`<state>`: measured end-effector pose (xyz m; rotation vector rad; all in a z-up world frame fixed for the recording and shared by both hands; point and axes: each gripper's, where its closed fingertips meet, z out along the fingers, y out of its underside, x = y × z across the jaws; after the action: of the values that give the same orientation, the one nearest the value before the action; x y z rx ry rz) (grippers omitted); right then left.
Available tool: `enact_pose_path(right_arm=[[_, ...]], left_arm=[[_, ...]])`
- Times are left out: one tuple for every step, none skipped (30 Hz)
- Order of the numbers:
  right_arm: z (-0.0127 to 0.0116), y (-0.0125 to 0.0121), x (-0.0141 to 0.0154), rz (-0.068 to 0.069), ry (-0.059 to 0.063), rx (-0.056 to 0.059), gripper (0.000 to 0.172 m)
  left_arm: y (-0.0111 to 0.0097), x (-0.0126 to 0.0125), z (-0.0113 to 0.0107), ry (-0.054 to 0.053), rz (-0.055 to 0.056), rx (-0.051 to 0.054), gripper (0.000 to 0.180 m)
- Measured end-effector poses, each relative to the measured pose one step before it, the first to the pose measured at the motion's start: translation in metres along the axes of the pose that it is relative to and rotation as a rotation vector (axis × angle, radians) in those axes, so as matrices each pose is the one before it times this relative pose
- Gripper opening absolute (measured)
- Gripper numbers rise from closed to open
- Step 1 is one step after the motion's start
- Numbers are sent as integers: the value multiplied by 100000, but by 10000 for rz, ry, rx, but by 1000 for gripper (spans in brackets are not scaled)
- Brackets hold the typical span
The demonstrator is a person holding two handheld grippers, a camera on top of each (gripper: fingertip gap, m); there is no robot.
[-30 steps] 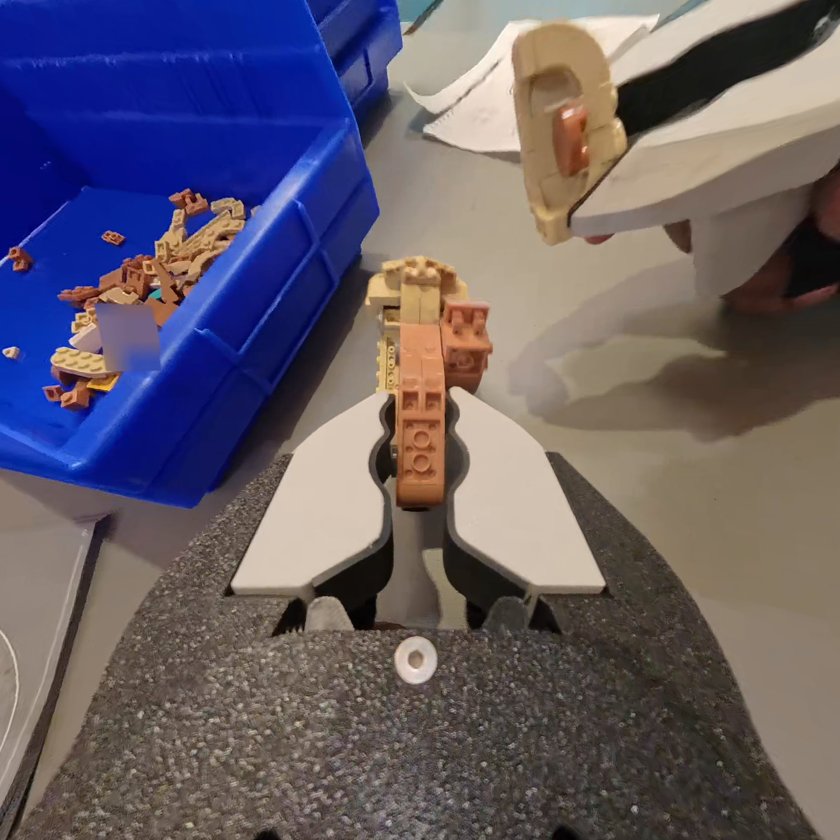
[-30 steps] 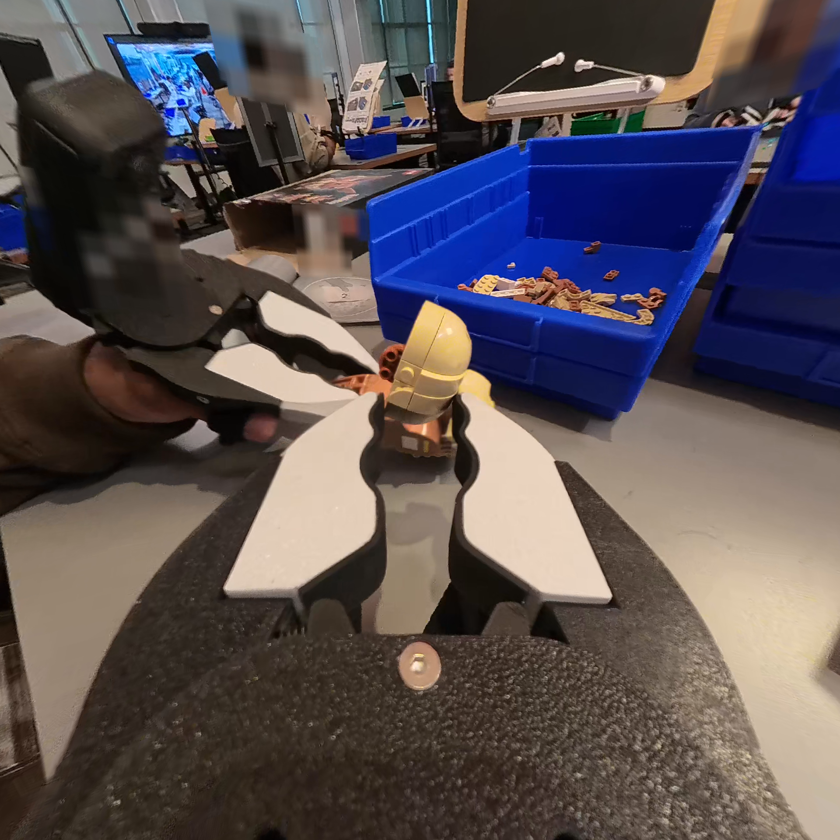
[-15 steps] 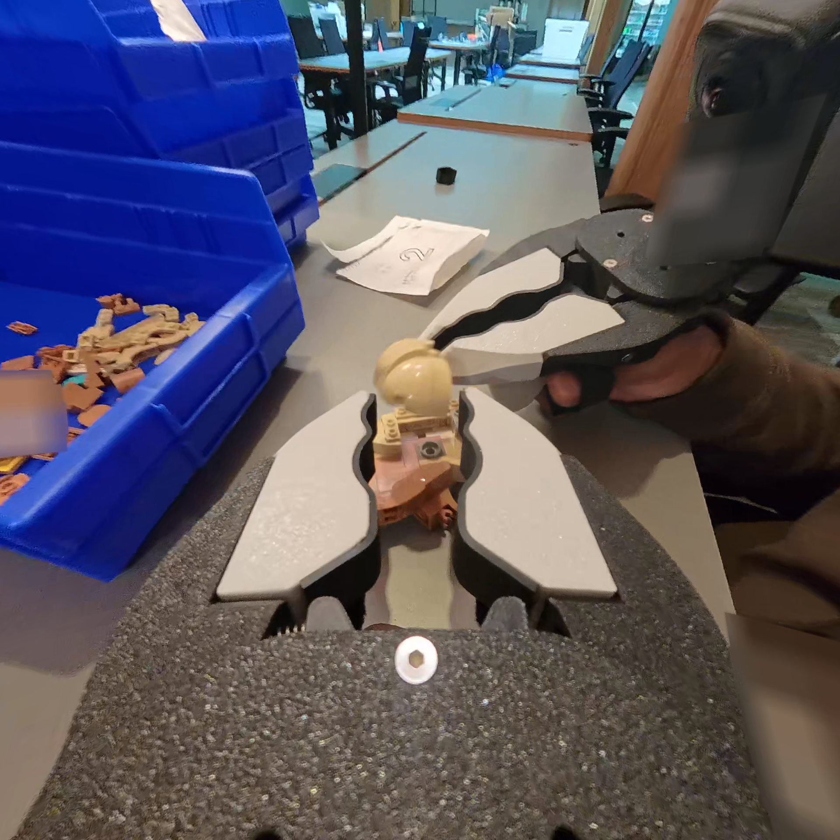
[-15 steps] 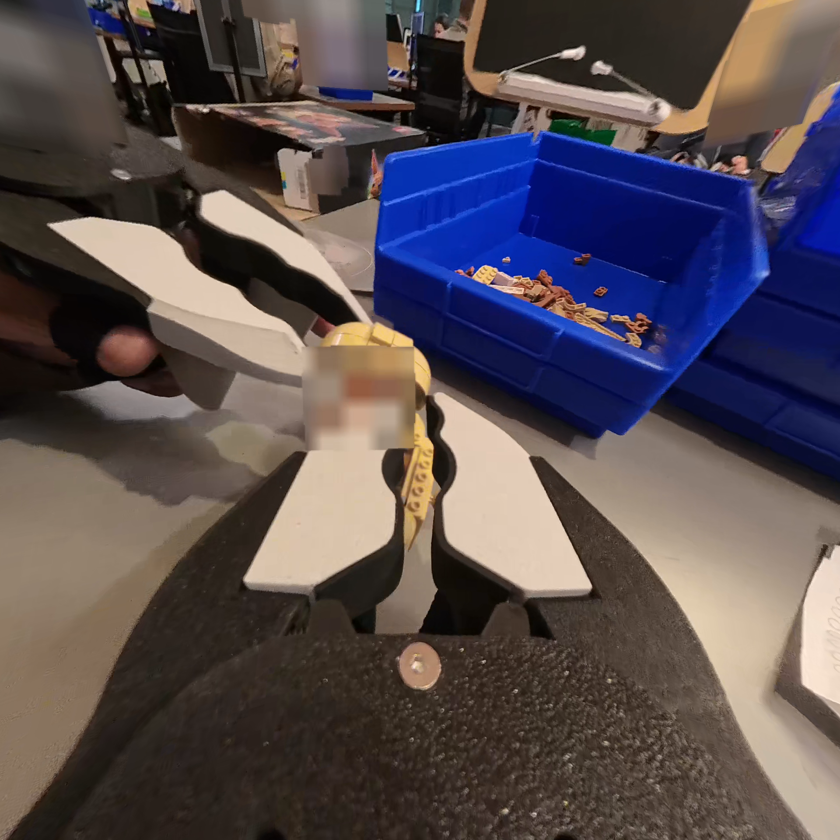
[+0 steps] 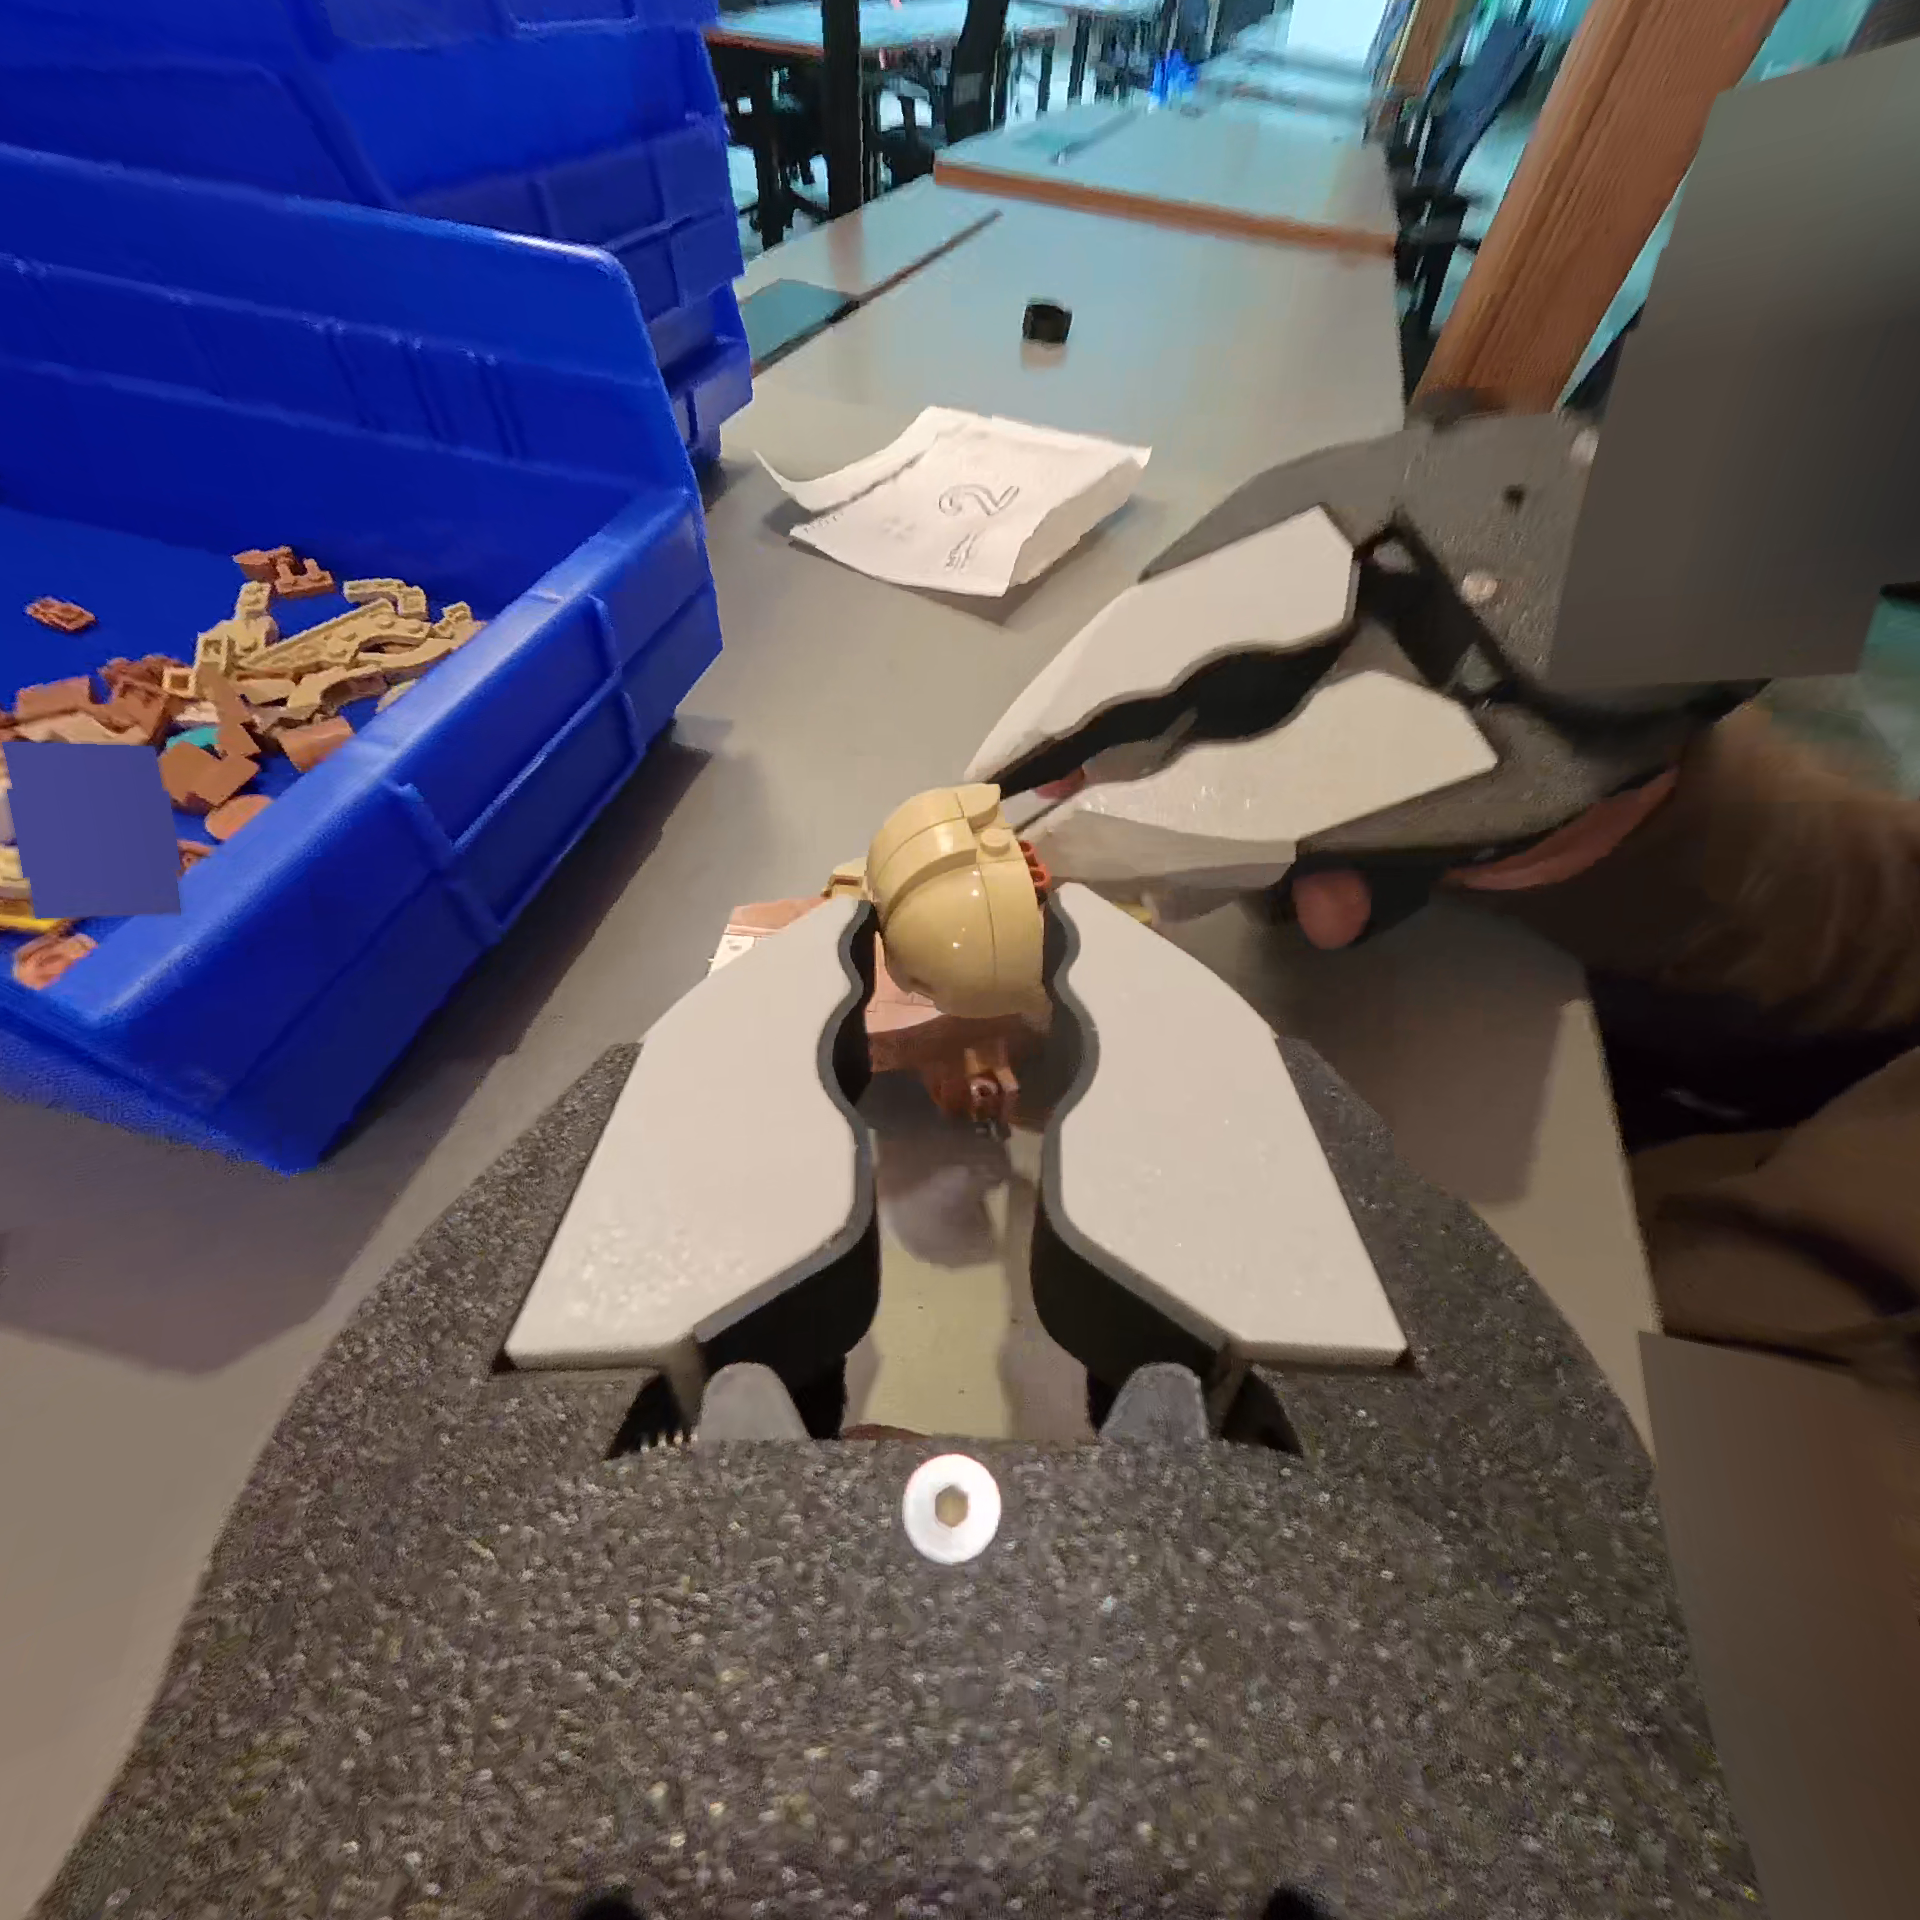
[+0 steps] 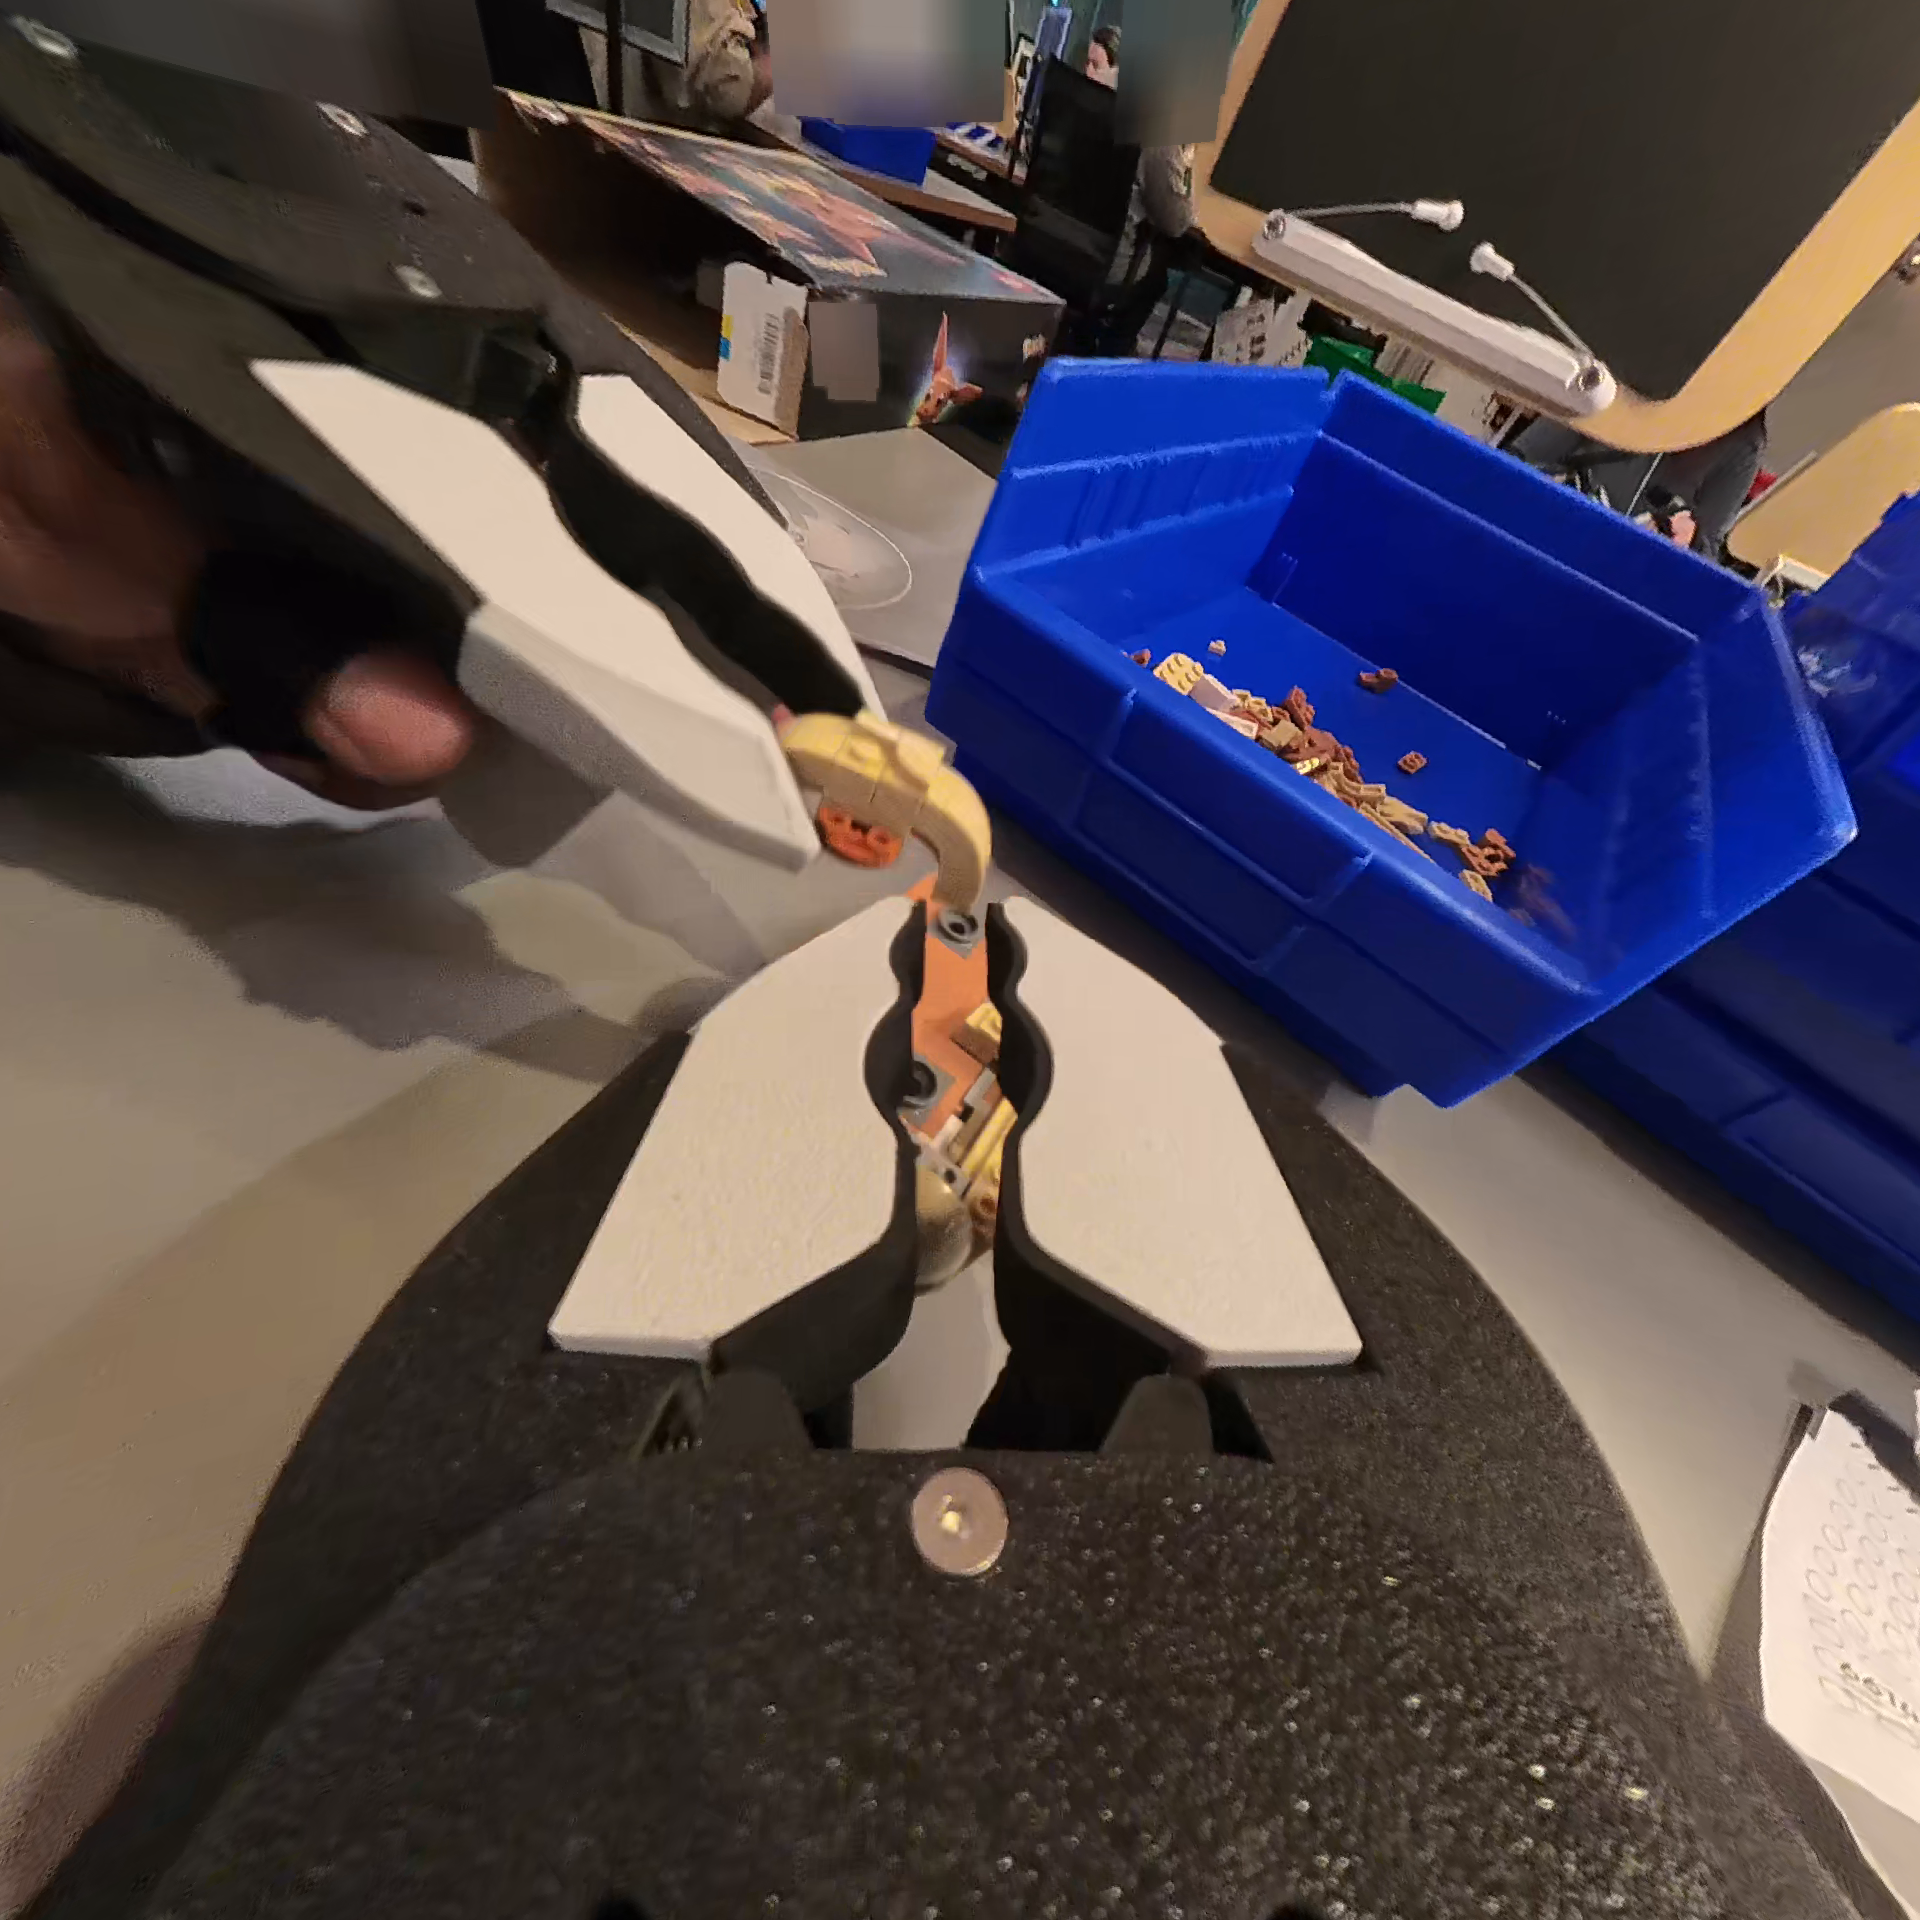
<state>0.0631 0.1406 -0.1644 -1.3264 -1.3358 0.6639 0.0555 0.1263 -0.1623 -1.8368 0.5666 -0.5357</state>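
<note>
Left gripper (image 5: 958, 940) holds the tan domed brick piece (image 5: 961, 914); right gripper (image 6: 951, 925) clamps narrowly on the orange brick model (image 6: 951, 997), just beside.

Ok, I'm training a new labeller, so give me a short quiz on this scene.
1. Multiple choice: what colour is the bin holding the loose bricks? A red, B blue, C green.
2. True or false: the left claw is closed on a tan domed piece.
3. Fill in: the right claw grips an ____ and tan brick assembly.
Key: 1 B; 2 true; 3 orange.
</note>
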Motion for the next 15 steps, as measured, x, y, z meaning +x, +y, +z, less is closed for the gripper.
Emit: enact_pose_path(right_arm=[[-27, -242, -200, -28, -30, 104, 12], [-52, -285, -275, 40, -56, 110, 12], [-47, -384, -429, 171, -142, 142, 13], [-46, -519, -597, 333, -247, 192, 13], [-18, -625, -694, 478, -329, 241, 13], [16, -718, -748, 598, -380, 285, 13], [58, -750, -746, 695, -412, 300, 14], [125, -695, -737, 763, -453, 269, 14], [182, -616, -743, 790, -519, 230, 15], [196, -550, -812, 779, -616, 215, 16], [196, -506, -882, 762, -707, 218, 16], [184, -432, -882, 768, -755, 205, 16], [164, -337, -809, 761, -742, 171, 16], [122, -249, -693, 682, -677, 140, 17], [99, -123, -534, 542, -542, 92, 18]], left_arm=[[-422, -118, -537, 61, -494, 348, 31], [-526, -169, -650, -11, -502, 418, 31], [-636, -88, -781, -11, -411, 530, 30], [-728, -3, -854, -44, -335, 559, 30], [-767, 225, -894, -5, -74, 555, 30], [-711, 343, -895, -94, 250, 536, 30], [-650, 380, -857, -197, 459, 441, 31], [-671, 508, -837, -183, 669, 450, 31], [-693, 479, -830, -239, 742, 511, 31], [-602, 458, -747, -224, 678, 451, 31], [-448, 548, -613, -86, 567, 333, 31], [-385, 535, -498, -23, 456, 233, 31], [-344, 409, -431, -71, 449, 194, 30], [-301, 226, -361, -122, 487, 172, 31], [-215, 60, -303, -151, 419, 91, 31]])
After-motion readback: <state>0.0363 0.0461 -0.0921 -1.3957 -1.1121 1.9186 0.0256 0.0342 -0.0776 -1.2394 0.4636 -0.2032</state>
